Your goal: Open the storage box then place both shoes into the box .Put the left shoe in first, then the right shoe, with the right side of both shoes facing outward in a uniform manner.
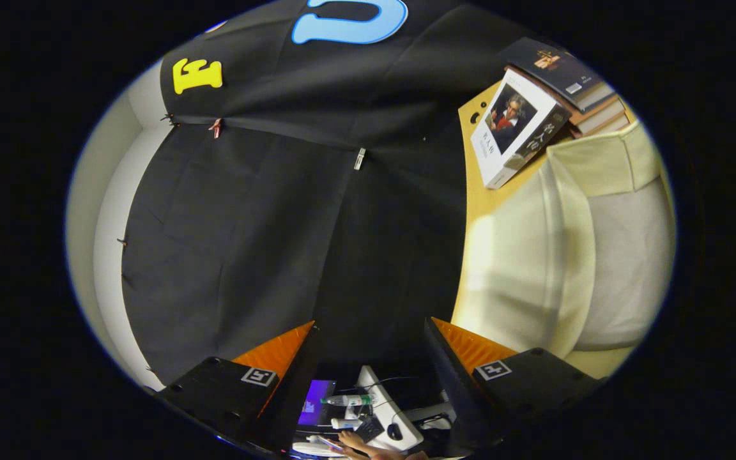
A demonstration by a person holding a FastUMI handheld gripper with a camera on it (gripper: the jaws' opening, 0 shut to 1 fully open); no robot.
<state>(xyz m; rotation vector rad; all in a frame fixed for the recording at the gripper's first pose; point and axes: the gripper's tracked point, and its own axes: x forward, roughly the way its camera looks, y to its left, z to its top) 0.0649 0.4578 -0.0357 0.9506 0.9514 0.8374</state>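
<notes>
1. Storage box (623,255): the pale cream box stands on the wooden table (480,191), to the right of the fingers (464,358) and just beyond the right one; a book (515,128) leans beside its far end, with a stack of books (572,76) behind that
2. Handling, as a judgement: its walls look smooth, thin and light, probably a little slippery, so the box may slide on the table when pushed; a cream band runs along one side and looks like the lid's edge, the likeliest place to take hold
3. The gripper (371,322) has its fingers spread wide with nothing between them; they point past the box toward the black cloth wall
4. Edges: the table's rim runs close along the box on the wall side, leaving only a narrow strip of bare wood there
5. Room: the space ahead of the fingers is open; between them, farther off, a person's hand (358,441) rests near a keyboard (368,428), a bottle (349,400) and a monitor (317,402)
</notes>
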